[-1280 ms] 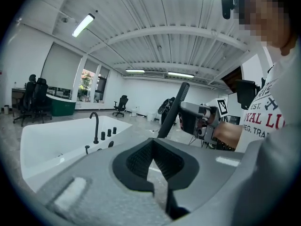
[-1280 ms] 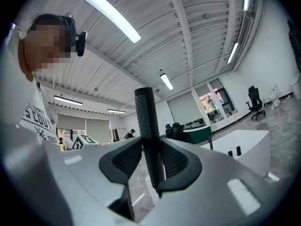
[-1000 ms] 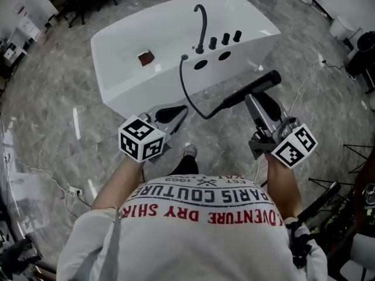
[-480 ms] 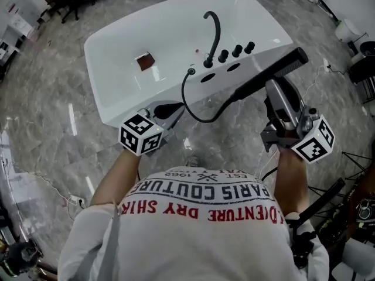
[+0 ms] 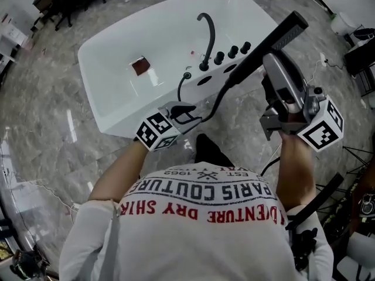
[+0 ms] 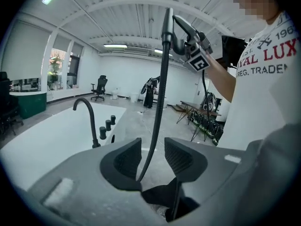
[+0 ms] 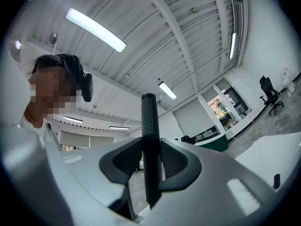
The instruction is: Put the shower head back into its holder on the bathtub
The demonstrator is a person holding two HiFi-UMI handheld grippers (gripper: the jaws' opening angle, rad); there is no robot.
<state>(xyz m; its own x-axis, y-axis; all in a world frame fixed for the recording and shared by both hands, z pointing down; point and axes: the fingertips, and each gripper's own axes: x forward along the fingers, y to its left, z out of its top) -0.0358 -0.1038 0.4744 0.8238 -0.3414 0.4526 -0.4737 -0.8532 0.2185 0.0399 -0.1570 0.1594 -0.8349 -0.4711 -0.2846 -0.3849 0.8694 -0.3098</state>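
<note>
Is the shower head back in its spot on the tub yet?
Not yet. Done: the right tool grips the shower head, held up by the bathtub. In hand: the left tool has just been opening its jaws, the hose running between them. Left: lowering the head into its holder, probably a dark opening on the rim by the knobs.

I count one bathtub (image 5: 111, 113), one spout (image 5: 210, 31), three knobs (image 5: 232, 52), one shower head (image 5: 281, 33) between the right jaws, one hose (image 6: 155, 126) between the left.
</note>
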